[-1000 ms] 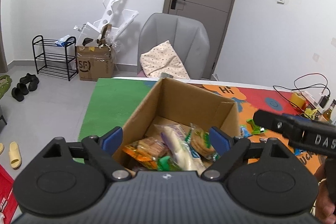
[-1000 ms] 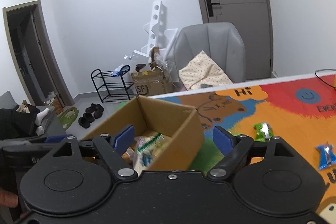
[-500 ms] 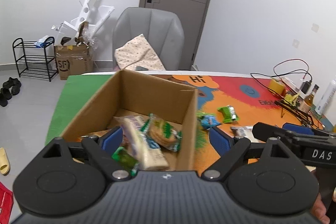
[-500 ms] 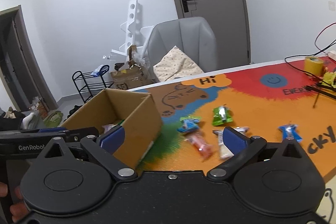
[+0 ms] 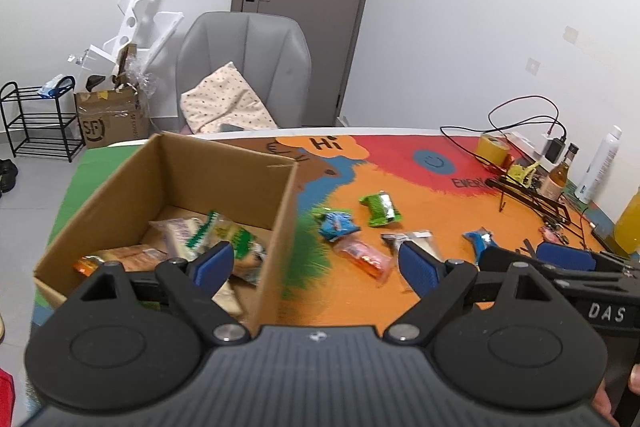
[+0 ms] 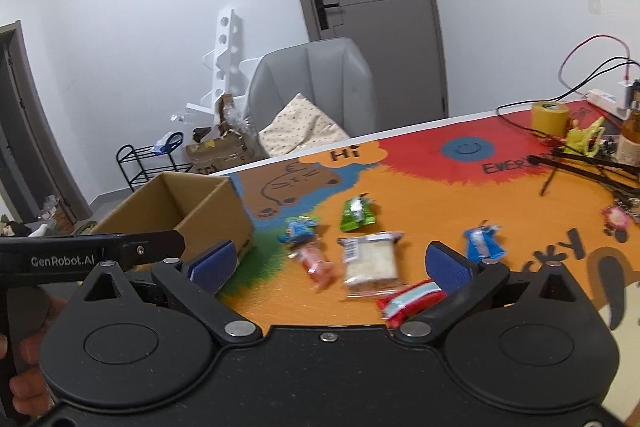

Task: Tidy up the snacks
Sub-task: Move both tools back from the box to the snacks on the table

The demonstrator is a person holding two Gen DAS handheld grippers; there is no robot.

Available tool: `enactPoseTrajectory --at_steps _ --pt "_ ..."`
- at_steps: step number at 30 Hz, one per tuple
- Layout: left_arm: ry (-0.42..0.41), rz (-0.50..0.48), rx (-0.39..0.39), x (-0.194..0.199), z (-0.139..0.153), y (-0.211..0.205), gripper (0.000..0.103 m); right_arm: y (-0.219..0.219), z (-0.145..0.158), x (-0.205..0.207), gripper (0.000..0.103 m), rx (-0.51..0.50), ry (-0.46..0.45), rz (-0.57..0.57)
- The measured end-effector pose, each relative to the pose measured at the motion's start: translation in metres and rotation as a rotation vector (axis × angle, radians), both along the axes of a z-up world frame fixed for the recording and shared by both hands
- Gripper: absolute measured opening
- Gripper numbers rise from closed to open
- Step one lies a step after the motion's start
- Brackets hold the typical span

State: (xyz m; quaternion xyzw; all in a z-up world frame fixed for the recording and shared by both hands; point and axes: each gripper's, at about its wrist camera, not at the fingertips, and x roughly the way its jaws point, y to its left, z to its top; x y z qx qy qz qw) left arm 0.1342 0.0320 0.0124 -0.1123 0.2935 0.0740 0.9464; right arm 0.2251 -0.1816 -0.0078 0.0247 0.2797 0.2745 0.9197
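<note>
Both views have swung rightward off the box [image 5: 224, 183], which now sits at left frame, and the loose snacks on the mat [image 6: 440, 203] have come to centre. The left gripper [image 5: 316, 267] and right gripper [image 6: 332, 265] are spread wide, holding nothing. A cracker pack [image 6: 370, 259] lies just ahead of the right one, a green packet [image 6: 358, 214] above it.

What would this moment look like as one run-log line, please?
left gripper: open, empty | right gripper: open, empty | cardboard box: partly filled | snacks: loose on mat
</note>
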Motion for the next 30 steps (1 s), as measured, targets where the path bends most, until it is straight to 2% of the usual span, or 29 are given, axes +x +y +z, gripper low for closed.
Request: enactPoseTrajectory --at_steps 14,25,30 --pt "0.017 -0.028 -0.012 0.026 -0.006 -0.037 0.09 -0.055 -0.013 0.021 0.103 0.026 0.027 -0.094" --pt "0.032 -0.06 -0.022 0.057 -0.018 -0.06 0.09 -0.079 -0.029 0.047 0.103 0.027 0.058 -0.124" --pt "0.063 -0.072 -0.031 0.074 -0.028 -0.068 0.088 -0.079 -0.037 0.062 0.095 0.015 0.084 -0.108"
